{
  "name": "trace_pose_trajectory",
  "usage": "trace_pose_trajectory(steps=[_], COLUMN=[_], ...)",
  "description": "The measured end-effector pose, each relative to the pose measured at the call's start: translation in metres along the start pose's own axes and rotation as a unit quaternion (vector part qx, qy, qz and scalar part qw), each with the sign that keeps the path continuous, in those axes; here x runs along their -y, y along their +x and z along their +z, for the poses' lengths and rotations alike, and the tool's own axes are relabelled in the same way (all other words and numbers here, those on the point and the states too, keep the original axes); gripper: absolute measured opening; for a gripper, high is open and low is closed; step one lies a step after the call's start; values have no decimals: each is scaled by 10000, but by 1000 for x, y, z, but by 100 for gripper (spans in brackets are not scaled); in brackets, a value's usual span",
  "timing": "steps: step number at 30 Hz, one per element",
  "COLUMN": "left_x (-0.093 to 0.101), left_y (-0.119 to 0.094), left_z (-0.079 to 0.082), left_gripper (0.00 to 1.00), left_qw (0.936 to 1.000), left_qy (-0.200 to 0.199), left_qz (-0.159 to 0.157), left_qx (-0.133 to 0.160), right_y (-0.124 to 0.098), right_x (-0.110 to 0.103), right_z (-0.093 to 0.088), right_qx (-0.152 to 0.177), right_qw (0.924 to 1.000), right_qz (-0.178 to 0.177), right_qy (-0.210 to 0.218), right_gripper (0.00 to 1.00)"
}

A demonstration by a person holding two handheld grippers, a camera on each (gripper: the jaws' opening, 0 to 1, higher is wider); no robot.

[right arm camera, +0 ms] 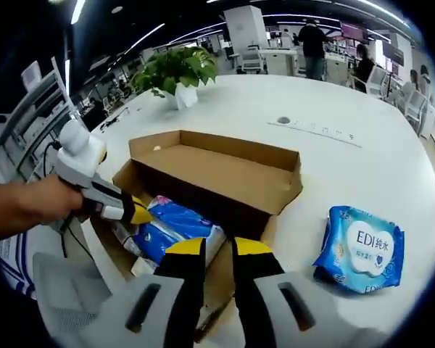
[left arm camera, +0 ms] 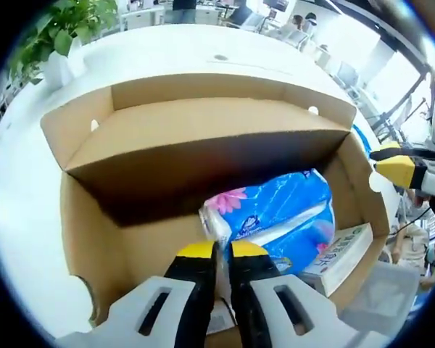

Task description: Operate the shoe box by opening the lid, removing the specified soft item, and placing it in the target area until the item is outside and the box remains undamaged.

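The brown cardboard shoe box (left arm camera: 83, 225) stands open, its lid (left arm camera: 203, 138) tilted back over the far part. Inside lies a soft blue tissue pack (left arm camera: 283, 214) with a pink flower print. My left gripper (left arm camera: 222, 254) is down in the box, shut on the pack's near white edge. In the right gripper view a hand holds that left gripper (right arm camera: 134, 212) at the pack (right arm camera: 177, 228) in the box (right arm camera: 225, 170). My right gripper (right arm camera: 217, 250) hovers open above the box's near side, holding nothing. It also appears as the right gripper (left arm camera: 402, 168) past the box's right wall.
A white carton (left arm camera: 341, 250) lies in the box beside the pack. A blue wet-wipes pack (right arm camera: 362, 249) lies on the white table (right arm camera: 333, 152) right of the box. A potted plant (right arm camera: 177, 76) stands behind the box. People and desks fill the background.
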State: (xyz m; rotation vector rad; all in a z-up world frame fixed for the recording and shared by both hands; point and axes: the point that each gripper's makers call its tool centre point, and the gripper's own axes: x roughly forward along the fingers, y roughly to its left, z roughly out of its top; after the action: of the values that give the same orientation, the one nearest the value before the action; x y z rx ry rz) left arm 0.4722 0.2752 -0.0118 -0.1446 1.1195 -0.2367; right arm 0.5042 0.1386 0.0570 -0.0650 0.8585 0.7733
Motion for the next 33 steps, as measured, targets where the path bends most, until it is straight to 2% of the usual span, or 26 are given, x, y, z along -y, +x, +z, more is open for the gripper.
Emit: trace_pose_trajectory(steps=[5, 9, 18, 33], left_x=[-3, -4, -4, -3], left_y=[1, 2, 2, 2], left_z=[0, 0, -2, -2], left_gripper=[3, 3, 3, 3], left_qw=[10000, 10000, 10000, 9999], left_qy=[-36, -39, -48, -59], left_qz=[-37, -48, -66, -94], left_qx=[-1, 3, 19, 35], right_y=[16, 30, 46, 60], right_x=[-16, -20, -13, -7], right_z=[-13, -25, -27, -39], right_qx=[-309, -737, -943, -1255], right_qw=[9995, 9969, 9948, 9910], right_qz=[106, 73, -110, -203], right_qy=[34, 281, 366, 421], right_gripper=[14, 12, 16, 11])
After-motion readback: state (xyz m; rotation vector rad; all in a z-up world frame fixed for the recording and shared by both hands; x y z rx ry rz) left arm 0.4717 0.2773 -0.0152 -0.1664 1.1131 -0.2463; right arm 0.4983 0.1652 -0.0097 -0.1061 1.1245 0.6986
